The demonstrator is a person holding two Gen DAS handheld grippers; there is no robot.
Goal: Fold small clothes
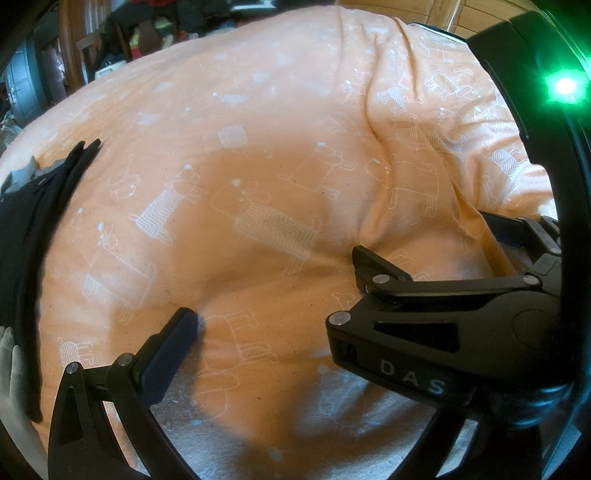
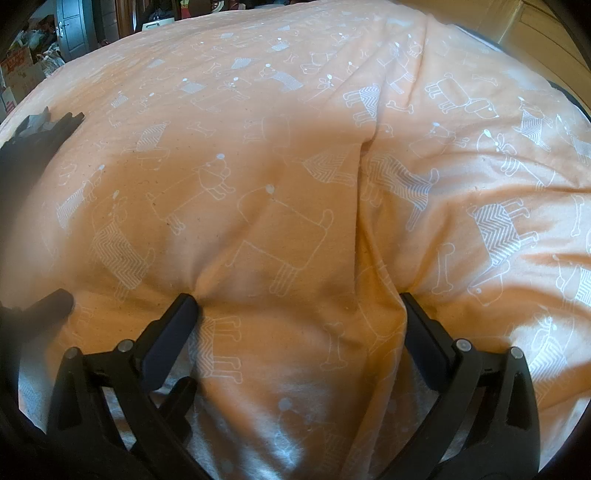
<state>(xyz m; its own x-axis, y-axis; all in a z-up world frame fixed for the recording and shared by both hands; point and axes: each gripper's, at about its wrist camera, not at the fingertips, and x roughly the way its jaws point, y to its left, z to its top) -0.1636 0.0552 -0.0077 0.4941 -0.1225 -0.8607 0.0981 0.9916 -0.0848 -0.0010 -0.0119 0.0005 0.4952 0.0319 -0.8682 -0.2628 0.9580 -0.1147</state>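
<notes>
A black garment (image 1: 33,229) with a grey piece on top lies flat at the far left of the orange dog-print sheet (image 1: 240,122); in the right wrist view the black garment (image 2: 29,147) is also at the left edge. My left gripper (image 1: 291,325) is open over bare sheet. Only its left finger (image 1: 181,332) shows, because the right gripper's body covers the other one. My right gripper (image 2: 295,306) is open, and both fingertips press into the sheet (image 2: 258,110) on either side of a raised fold (image 2: 365,206). Neither gripper holds anything, and both are well to the right of the black garment.
The sheet has a long crease (image 1: 376,122) running towards the far edge. Beyond the bed's far-left edge stand cardboard boxes (image 2: 18,74), a dark door (image 2: 72,29) and assorted clutter (image 1: 155,22). Wood (image 1: 476,14) shows at the top right. Pale fabric (image 1: 11,373) sits beside the garment's near end.
</notes>
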